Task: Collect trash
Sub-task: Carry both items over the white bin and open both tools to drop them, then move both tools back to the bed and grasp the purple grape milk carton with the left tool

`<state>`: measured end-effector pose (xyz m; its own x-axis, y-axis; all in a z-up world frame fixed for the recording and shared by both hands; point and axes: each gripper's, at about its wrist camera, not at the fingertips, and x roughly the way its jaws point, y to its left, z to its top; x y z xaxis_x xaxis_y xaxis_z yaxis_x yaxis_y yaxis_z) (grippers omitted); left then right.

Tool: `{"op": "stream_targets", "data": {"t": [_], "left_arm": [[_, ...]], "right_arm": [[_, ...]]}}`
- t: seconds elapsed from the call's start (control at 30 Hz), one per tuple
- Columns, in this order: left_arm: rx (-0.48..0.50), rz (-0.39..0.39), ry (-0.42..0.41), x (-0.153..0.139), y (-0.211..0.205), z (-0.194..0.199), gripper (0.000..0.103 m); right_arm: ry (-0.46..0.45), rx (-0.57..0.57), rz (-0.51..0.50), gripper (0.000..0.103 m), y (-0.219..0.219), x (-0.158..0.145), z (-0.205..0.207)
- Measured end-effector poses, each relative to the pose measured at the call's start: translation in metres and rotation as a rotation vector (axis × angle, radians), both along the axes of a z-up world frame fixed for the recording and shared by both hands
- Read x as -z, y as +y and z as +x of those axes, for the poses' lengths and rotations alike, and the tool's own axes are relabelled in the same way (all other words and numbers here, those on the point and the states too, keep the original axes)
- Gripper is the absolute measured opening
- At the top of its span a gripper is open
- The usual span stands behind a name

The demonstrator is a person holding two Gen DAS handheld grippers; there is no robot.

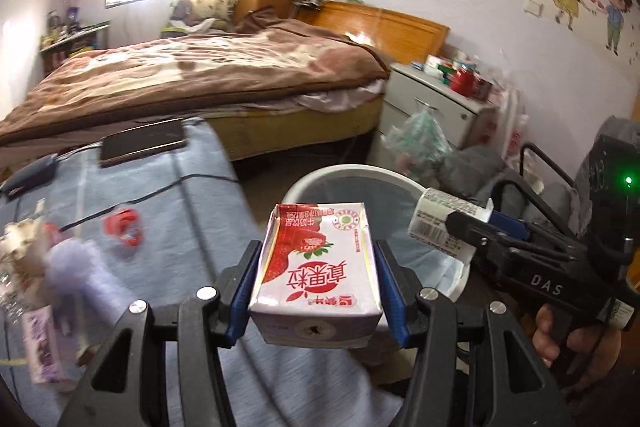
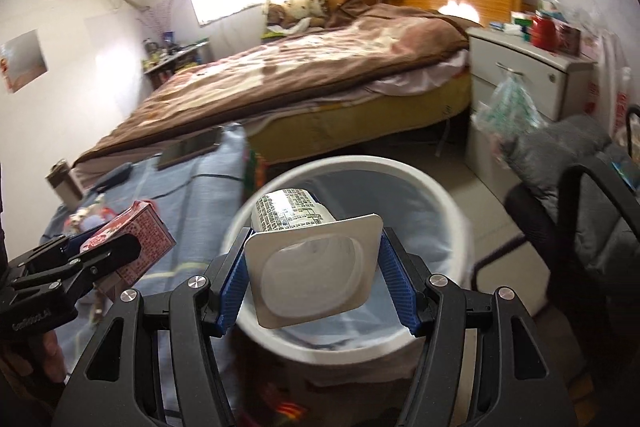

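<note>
My left gripper (image 1: 318, 291) is shut on a strawberry milk carton (image 1: 316, 267), held above the blue-covered table's edge, just short of the white trash bin (image 1: 356, 173). My right gripper (image 2: 314, 277) is shut on a white yogurt cup (image 2: 308, 251) and holds it over the open bin (image 2: 448, 195), which has a pale liner. In the left wrist view the right gripper (image 1: 460, 227) shows with the cup (image 1: 440, 223) over the bin's right rim. In the right wrist view the left gripper (image 2: 116, 251) holds the carton (image 2: 136, 243) to the left of the bin.
On the blue tablecloth (image 1: 168, 219) lie a phone (image 1: 144, 143), a cable, a red scrap (image 1: 124, 227), a purple carton (image 1: 44, 351) and crumpled paper (image 1: 24, 247). A bed (image 1: 192, 79), a nightstand (image 1: 436, 103) and a chair (image 2: 580, 195) stand around the bin.
</note>
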<state>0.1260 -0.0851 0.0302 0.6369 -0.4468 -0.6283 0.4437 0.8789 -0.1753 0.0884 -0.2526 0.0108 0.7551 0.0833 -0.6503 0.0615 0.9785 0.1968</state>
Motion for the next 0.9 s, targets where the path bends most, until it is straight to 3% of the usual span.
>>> {"op": "stream_targets", "data": {"t": [0.33,0.43,0.53,0.9], "left_arm": [[0.053,0.041,0.072,0.021,-0.051,0.023,0.057],[0.055,0.022,0.091,0.024,-0.053,0.028,0.06],[0.045,0.042,0.088,0.027,-0.054,0.029,0.07],[0.034,0.032,0.063,0.017,-0.042,0.023,0.072]], "right_arm": [[0.104,0.034,-0.05,0.064,-0.029,0.027,0.026],[0.12,0.02,-0.064,0.064,-0.033,0.029,0.027],[0.124,0.029,-0.08,0.064,-0.038,0.03,0.026],[0.117,0.024,-0.059,0.067,-0.038,0.024,0.026]]}}
